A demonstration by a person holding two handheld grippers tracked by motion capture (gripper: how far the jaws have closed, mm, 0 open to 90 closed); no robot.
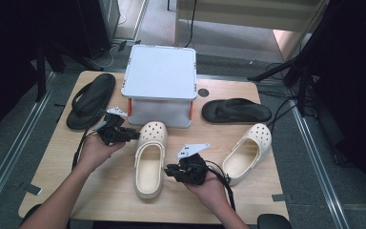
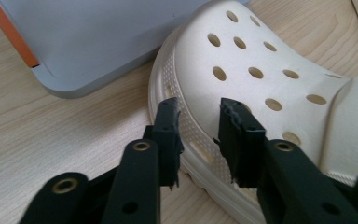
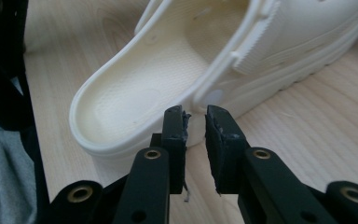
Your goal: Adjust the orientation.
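Note:
A cream clog [image 1: 150, 162] lies in the middle of the wooden table [image 1: 66, 181], toe pointing away from me. My left gripper [image 1: 134, 135] is at the left side of its toe. In the left gripper view the left gripper [image 2: 198, 123] is open, its jaws straddling the edge of the perforated toe [image 2: 261, 70]. My right gripper [image 1: 168, 170] is at the clog's right side near the heel. In the right gripper view the right gripper [image 3: 196, 123] has its jaws a narrow gap apart, with nothing between them, right beside the clog's side wall [image 3: 144, 88].
A grey riser shelf [image 1: 159, 71] with orange legs stands just behind the clog, and its corner [image 2: 98, 37] is close to the toe. A second cream clog [image 1: 248, 152] lies to the right. Black flip-flops lie at the back left [image 1: 91, 100] and back right [image 1: 236, 110].

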